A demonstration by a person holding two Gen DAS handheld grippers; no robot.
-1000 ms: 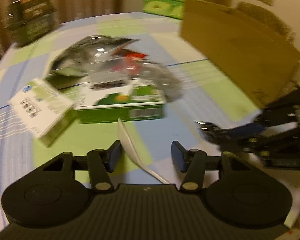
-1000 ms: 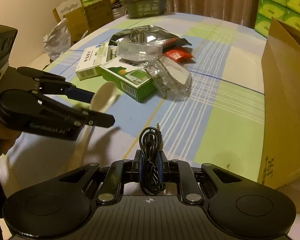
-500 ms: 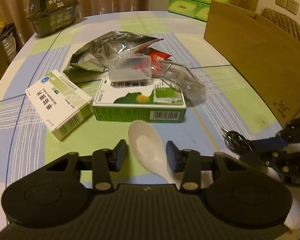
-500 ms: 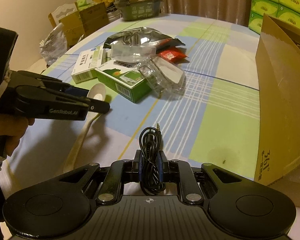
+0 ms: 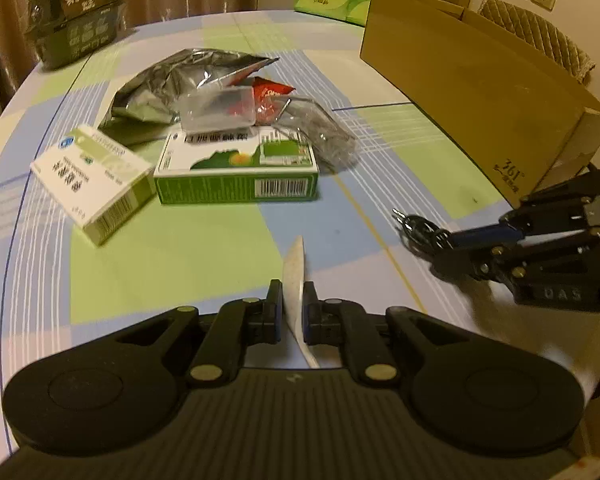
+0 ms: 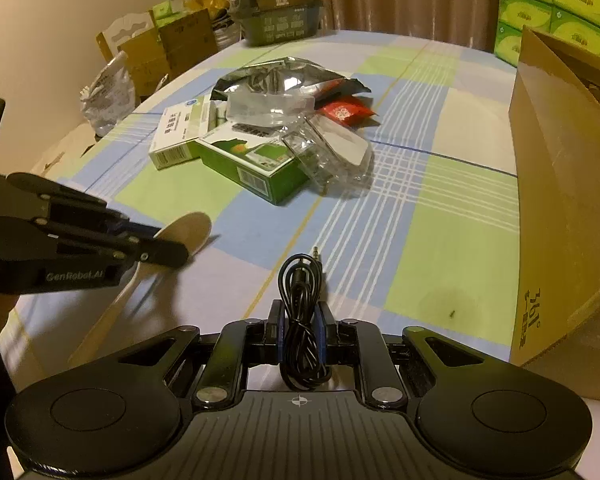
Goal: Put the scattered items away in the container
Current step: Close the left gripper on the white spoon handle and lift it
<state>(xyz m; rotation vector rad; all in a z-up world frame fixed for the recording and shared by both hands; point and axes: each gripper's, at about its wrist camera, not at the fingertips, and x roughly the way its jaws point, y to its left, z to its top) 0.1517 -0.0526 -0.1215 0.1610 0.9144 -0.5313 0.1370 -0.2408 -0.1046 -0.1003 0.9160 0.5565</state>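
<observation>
Left gripper [image 5: 292, 312] jaws clamped on white plastic spoon [image 5: 294, 276]. Right gripper [image 6: 300, 332] jaws clamped on coiled black audio cable [image 6: 300, 300]. Open brown cardboard box [image 6: 559, 168] on table edge, contents unclear.

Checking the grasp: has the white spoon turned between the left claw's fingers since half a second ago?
Yes. The white spoon now stands edge-on, clamped in the left claw; earlier its bowl faced up like the green box top.

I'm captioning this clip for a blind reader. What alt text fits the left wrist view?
The left gripper is shut on a white spoon held edge-on above a checked tablecloth. Beyond lie two medicine boxes, a foil bag and a cardboard box at right.
</observation>
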